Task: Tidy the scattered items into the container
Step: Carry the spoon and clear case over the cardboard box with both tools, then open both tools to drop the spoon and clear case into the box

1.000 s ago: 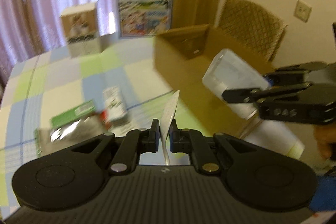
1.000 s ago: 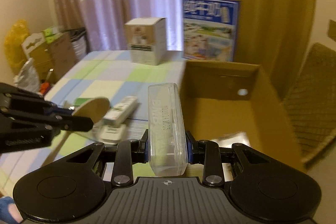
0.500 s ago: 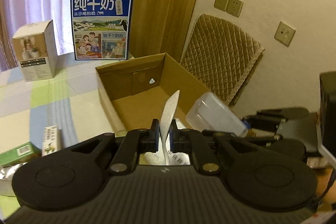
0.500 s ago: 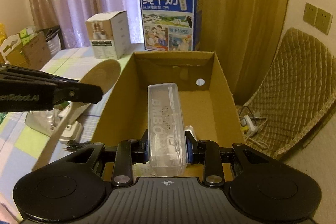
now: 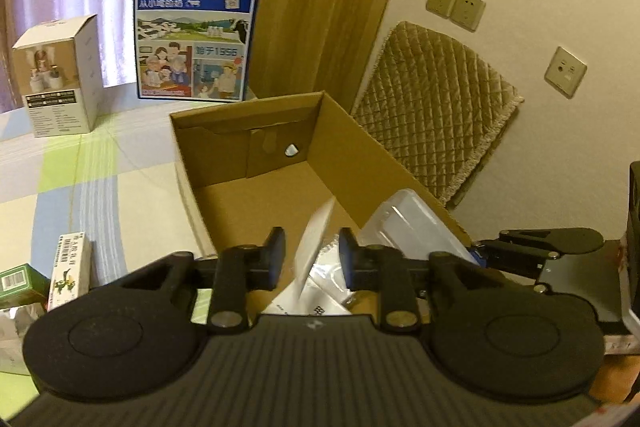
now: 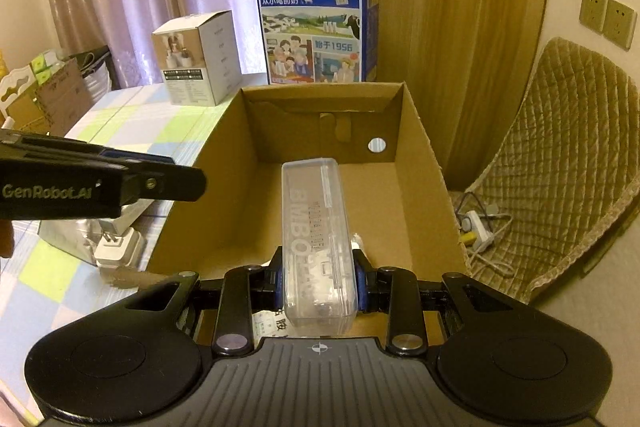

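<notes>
An open cardboard box (image 5: 352, 147) (image 6: 424, 155) stands on the checked tablecloth. My left gripper (image 5: 312, 261) is open over the box's near end; a pale flat spoon (image 5: 316, 247) tilts loose between its fingers, above a white packet (image 5: 324, 287) inside the box. My right gripper (image 6: 318, 281) is shut on a clear plastic case (image 6: 314, 227) and holds it over the box's near end. The case also shows in the left wrist view (image 5: 412, 231). The left gripper shows in the right wrist view (image 6: 100, 183), left of the box.
A blue milk carton box (image 6: 316, 23) and a white product box (image 6: 200, 59) stand behind the cardboard box. Small packages (image 5: 70, 271) and a white charger (image 6: 120, 247) lie on the table to its left. A quilted chair (image 6: 560, 163) stands on the right.
Both grippers have moved over the cardboard box. My left gripper has opened and the spoon has tipped loose between its fingers. The right gripper still holds the clear case.
</notes>
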